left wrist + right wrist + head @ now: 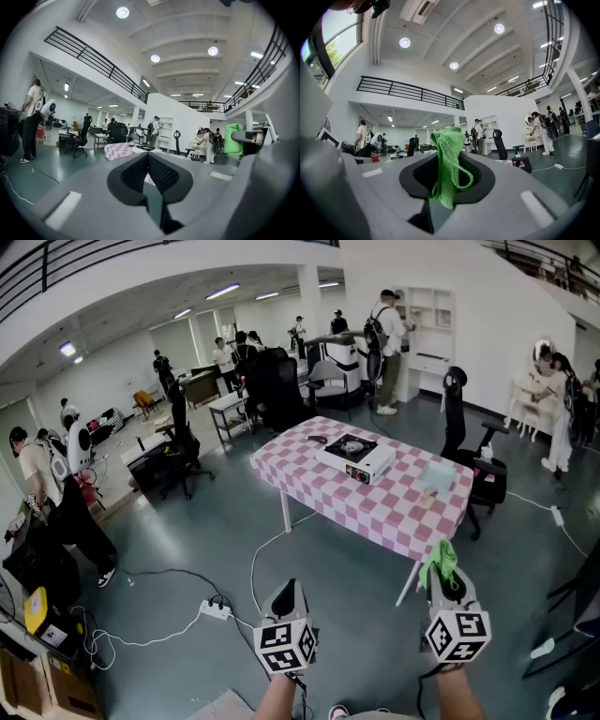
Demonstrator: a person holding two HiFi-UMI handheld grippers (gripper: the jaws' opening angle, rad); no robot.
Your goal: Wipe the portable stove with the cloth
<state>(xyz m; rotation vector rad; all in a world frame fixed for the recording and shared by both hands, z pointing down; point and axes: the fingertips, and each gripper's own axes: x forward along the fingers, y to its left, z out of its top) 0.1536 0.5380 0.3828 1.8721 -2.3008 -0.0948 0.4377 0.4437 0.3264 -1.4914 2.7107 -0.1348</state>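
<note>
Standing well apart from a table (309, 457) draped in pink-and-white check, a person holds two grippers low in the foreground over a grey floor. The right gripper (448, 583) has its jaws pressed onto a bright green cloth (439, 562), which sticks up past the jaw tips in a bunched fold, with a loose loop hanging down between them. The left gripper (289, 590) has its jaws pressed together with nothing between them. The portable stove (356, 457), a white box with a dark burner on top, sits near the middle of the table, untouched. It lies straight ahead of both sets of jaws and falls roughly between the two grippers from side to side, so neither is clearly nearer. Its long side runs along the table's length, slanting from near left to far right as seen from above. Since the cloth is on the right, the wiping likely falls to that hand once the person has walked up to the table. Other people and office chairs stand around the open hall beyond.
</note>
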